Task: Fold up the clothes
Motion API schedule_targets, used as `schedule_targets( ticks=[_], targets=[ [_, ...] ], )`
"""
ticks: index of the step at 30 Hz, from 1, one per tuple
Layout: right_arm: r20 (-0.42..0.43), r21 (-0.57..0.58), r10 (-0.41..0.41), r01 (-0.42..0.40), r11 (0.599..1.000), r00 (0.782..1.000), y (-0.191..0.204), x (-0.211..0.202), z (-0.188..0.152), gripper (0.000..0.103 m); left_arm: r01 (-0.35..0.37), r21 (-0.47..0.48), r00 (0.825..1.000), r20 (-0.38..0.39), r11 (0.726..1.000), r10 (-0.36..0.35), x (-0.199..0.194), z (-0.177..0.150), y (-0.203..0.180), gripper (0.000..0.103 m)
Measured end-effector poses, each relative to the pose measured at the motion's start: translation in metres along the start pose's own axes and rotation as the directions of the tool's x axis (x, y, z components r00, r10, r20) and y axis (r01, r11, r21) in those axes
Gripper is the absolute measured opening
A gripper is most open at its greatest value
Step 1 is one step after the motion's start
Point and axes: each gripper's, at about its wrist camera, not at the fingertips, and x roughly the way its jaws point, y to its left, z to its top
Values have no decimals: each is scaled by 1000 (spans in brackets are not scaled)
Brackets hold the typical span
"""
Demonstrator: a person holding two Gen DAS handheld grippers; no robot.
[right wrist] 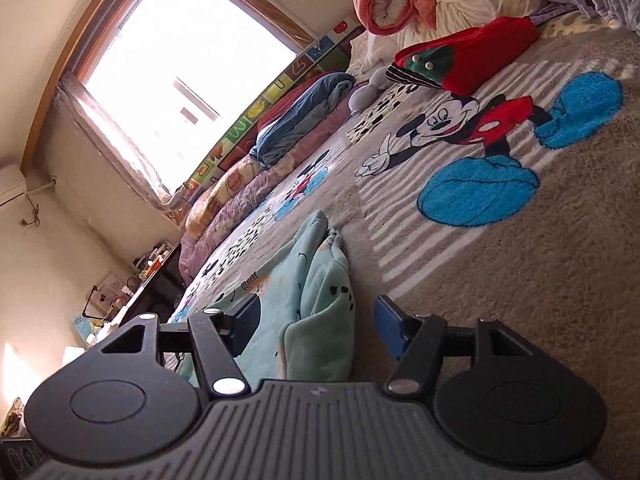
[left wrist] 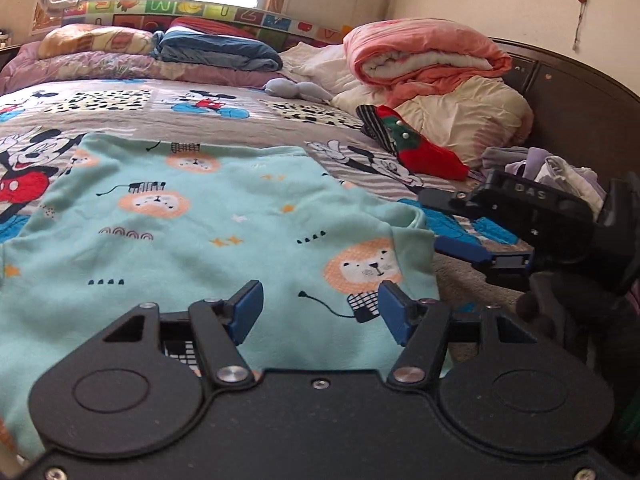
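Note:
A mint-green child's garment (left wrist: 180, 220) printed with lions lies spread flat on the Mickey Mouse bedspread (left wrist: 240, 104). My left gripper (left wrist: 320, 306) hovers over the garment's near part, open, with its blue pads apart and no cloth pinched between them. My right gripper (left wrist: 434, 222) is at the garment's right edge, turned on its side. In the right wrist view a bunched fold of the garment (right wrist: 320, 300) stands between the fingers of the right gripper (right wrist: 318, 322). The right pad is clear of the cloth, so this gripper is open.
A red and green stocking (left wrist: 420, 152) lies on the bed beyond the garment. A rolled pink quilt (left wrist: 420, 60) and cream bedding sit by the dark headboard (left wrist: 580, 100). Lilac clothes (left wrist: 552, 168) are piled at the right. A folded blue blanket (left wrist: 216, 50) rests near the window.

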Motion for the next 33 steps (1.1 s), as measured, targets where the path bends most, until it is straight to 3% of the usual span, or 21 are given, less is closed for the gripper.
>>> schedule_targets(
  ticks=[2,3,4,8,10,14,17,20,22,24,25,27,29,33],
  targets=[
    [-17,15,-11,12,1000,1000,-5,15,10,64,47,30,999,4,998,-47,-1,1,-7,47],
    [-29,16,-16,17,1000,999,-6,21,13,63,65,49,998,-1,997,-65,-1,1,-10,34],
    [-45,15,-13,13,1000,999,-7,25,14,61,76,69,997,-17,995,-75,0,-2,-14,31],
    [-92,-3,-3,3,1000,996,-6,38,17,37,74,113,988,-145,991,-57,20,-12,-20,30],
    [-101,-27,-5,2,1000,995,-1,42,17,20,60,95,983,-176,994,-43,27,-18,-15,30],
    [-70,-180,-8,-5,984,998,36,37,11,15,77,-6,978,-194,997,-77,26,-15,-3,30],
    [-91,-360,-6,-27,932,996,72,40,0,15,89,-74,975,-198,993,-102,25,-15,5,30],
    [-137,-551,-26,-54,833,990,108,51,-16,15,103,-175,971,-198,979,-138,25,-14,14,30],
    [-219,-636,-48,-105,764,975,126,63,-28,15,113,-225,968,-197,968,-159,25,-14,19,30],
    [-322,-654,-95,-148,742,942,133,80,-37,15,121,-266,965,-195,956,-177,25,-15,23,30],
    [-374,-649,-119,-167,742,920,135,89,-40,18,123,-277,964,-195,953,-181,24,-15,24,30],
    [-503,-562,-126,-213,799,855,128,108,-43,21,121,-271,964,-196,955,-178,22,-15,21,30],
    [-545,-516,-108,-231,825,832,128,111,-44,25,120,-272,964,-197,955,-178,21,-14,19,30],
    [-572,-503,-74,-279,818,817,137,103,-42,42,123,-282,962,-200,952,-184,21,-13,21,30]
  ],
)
